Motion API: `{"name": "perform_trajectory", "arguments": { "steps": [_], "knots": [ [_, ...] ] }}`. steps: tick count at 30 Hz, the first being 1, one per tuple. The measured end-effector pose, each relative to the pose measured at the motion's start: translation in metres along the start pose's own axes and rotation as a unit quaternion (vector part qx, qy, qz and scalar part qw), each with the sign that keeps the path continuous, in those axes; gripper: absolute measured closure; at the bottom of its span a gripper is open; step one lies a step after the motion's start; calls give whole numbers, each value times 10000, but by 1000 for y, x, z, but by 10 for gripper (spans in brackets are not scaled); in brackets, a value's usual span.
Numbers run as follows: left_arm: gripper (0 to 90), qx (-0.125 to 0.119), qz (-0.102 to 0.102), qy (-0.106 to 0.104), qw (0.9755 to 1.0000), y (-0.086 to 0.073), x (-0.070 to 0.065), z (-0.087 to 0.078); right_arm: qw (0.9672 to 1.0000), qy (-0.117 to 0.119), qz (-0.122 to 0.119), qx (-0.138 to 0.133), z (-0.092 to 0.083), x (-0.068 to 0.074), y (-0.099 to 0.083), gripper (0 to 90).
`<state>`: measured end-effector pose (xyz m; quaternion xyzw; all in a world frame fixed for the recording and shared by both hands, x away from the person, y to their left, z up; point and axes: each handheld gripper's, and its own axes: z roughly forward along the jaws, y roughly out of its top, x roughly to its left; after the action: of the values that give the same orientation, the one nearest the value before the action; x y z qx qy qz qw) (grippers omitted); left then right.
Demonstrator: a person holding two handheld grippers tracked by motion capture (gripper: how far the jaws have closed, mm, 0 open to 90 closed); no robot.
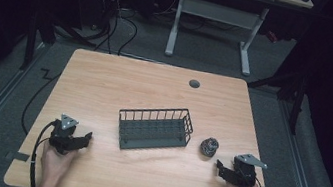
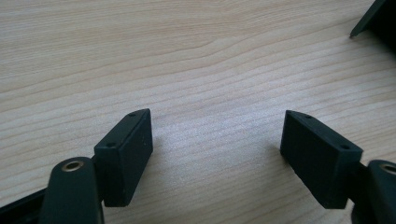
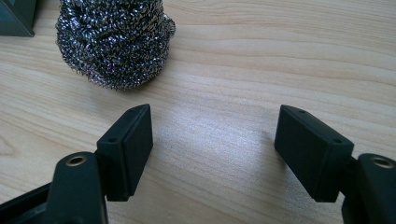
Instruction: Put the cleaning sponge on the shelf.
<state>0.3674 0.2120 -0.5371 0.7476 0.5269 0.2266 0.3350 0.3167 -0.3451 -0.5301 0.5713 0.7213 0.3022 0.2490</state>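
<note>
Both grippers rest near table's near edge: left gripper jaws wide apart, empty; right gripper jaws apart over bare wood, steel-wool scourer just ahead, untouched, beside wire basket mid-table

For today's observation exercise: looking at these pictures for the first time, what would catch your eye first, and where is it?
Most striking is the dark wire basket standing empty in the middle of the wooden table. Just to its right lies a glittering steel wool scourer, close ahead of the right gripper, whose jaws stand open with nothing between them. The left gripper rests open on bare wood near the front left.
</note>
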Motion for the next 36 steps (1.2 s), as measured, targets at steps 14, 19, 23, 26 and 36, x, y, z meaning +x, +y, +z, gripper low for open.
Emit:
{"name": "perform_trajectory", "arguments": {
  "steps": [14,19,23,26,36],
  "knots": [
    [255,-1,-12,2,10000,0,0,0,9994,331,-101,-25,-11,4,-3,291],
    [256,-2,-15,0,10000,0,0,0,9988,471,-149,-64,-17,10,-5,284],
    [256,-2,-14,1,10000,0,0,0,9985,517,-164,-50,-18,13,-5,275],
    [256,-2,-12,0,10000,0,0,0,9982,571,-186,-60,-19,15,-2,269],
    [256,-3,-13,2,10000,0,0,0,9973,673,-282,-32,-11,25,13,241]
  ]
}}
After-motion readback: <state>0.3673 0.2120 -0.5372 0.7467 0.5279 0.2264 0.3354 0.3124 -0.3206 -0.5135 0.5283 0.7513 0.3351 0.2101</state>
